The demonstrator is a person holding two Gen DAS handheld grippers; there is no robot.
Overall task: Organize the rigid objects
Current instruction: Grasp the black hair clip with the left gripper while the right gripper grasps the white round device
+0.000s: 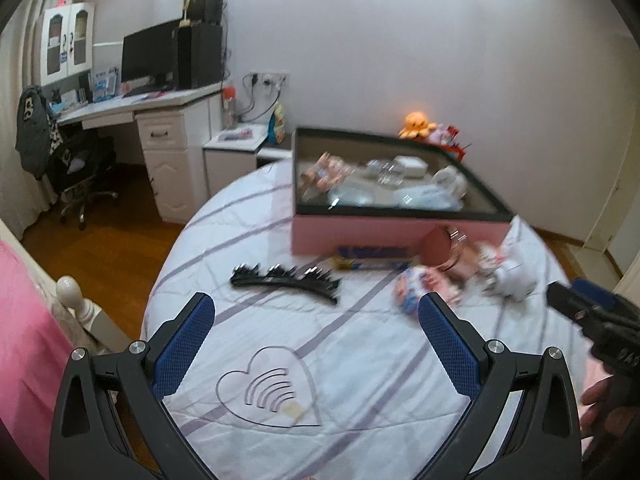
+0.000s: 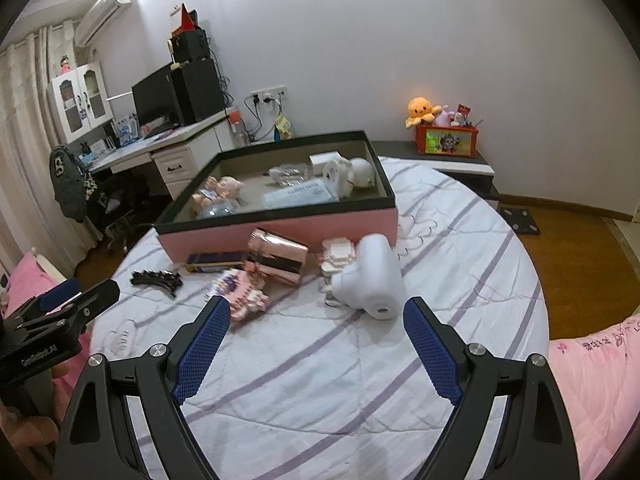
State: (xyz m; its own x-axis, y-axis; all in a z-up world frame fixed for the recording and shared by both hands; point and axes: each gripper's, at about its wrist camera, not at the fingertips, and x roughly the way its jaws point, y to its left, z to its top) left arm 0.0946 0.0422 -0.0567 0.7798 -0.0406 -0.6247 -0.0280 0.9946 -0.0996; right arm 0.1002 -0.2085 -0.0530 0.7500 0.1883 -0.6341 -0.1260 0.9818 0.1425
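While both hands are hovering over the bed [image 2: 320, 380], this is how things are lying:
Left gripper [image 1: 316, 312]: gaping wide, gripping nothing.
Right gripper [image 2: 316, 316]: gaping wide, empty.
Loose items: black hair clip [image 1: 286, 278] at 12 o'clock of the left fingers; white camera-shaped piece [image 2: 370, 278] at 1 o'clock of the right.
Pink box [image 2: 280, 236]: sitting beyond, already holding things.
Risk: soft quilt is giving way, so pads may be snagging fabric.

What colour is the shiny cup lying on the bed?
The shiny metallic cup lying on its side is rose-gold pink, clearest in the right wrist view.
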